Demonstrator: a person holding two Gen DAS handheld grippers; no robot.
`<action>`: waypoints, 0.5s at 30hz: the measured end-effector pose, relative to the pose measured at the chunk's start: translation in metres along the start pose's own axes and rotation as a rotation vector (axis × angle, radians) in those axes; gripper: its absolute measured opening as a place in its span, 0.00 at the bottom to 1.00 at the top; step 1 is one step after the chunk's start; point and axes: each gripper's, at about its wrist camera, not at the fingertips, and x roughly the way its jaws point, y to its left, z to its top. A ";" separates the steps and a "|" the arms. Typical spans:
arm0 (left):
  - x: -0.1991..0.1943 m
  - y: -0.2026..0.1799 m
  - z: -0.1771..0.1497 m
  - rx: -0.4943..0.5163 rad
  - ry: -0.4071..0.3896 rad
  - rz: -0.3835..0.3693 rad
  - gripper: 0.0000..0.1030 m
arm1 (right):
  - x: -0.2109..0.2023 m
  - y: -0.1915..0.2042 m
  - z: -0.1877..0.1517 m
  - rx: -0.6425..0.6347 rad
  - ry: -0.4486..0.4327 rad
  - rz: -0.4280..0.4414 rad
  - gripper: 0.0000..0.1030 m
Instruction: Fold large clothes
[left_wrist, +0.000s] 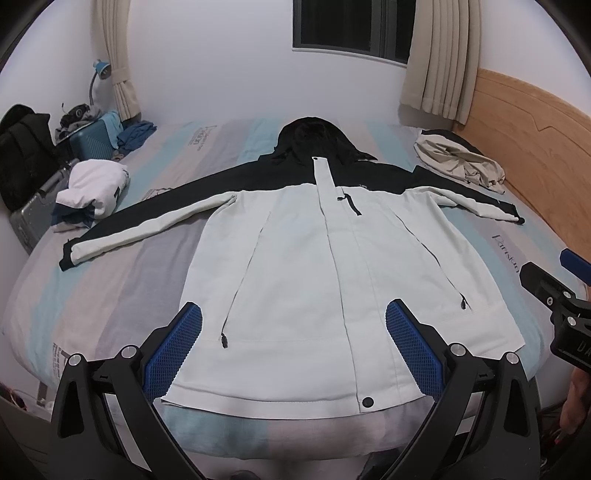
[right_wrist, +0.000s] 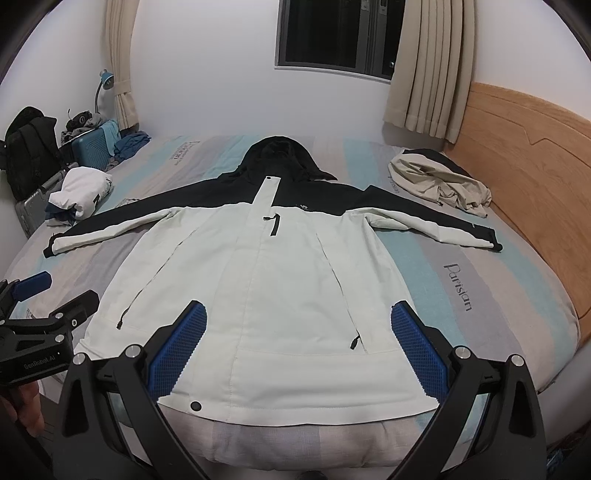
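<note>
A white and black hooded jacket (left_wrist: 295, 258) lies flat, front up, on the bed, sleeves spread to both sides, hood toward the far wall. It also shows in the right wrist view (right_wrist: 266, 280). My left gripper (left_wrist: 293, 317) is open and empty, held above the jacket's hem at the near bed edge. My right gripper (right_wrist: 298, 317) is open and empty, also above the hem. The right gripper appears at the right edge of the left wrist view (left_wrist: 554, 280). The left gripper appears at the left edge of the right wrist view (right_wrist: 48, 295).
The striped bed (left_wrist: 110, 280) has a wooden headboard (left_wrist: 535, 147) on the right. A folded white garment (left_wrist: 92, 192) lies at the left edge. A crumpled beige garment (left_wrist: 458, 162) lies at the far right. Suitcases (left_wrist: 92, 140) and a black backpack (left_wrist: 22, 155) stand left of the bed.
</note>
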 end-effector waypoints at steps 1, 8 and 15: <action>0.000 -0.001 0.000 0.004 0.001 0.001 0.94 | 0.000 0.000 0.000 -0.001 0.001 0.000 0.93; 0.001 0.002 -0.002 0.001 0.003 -0.001 0.94 | 0.001 0.001 -0.001 -0.004 0.003 -0.001 0.93; 0.016 0.007 0.001 -0.007 0.009 -0.016 0.94 | 0.007 0.006 0.000 0.011 0.006 -0.002 0.93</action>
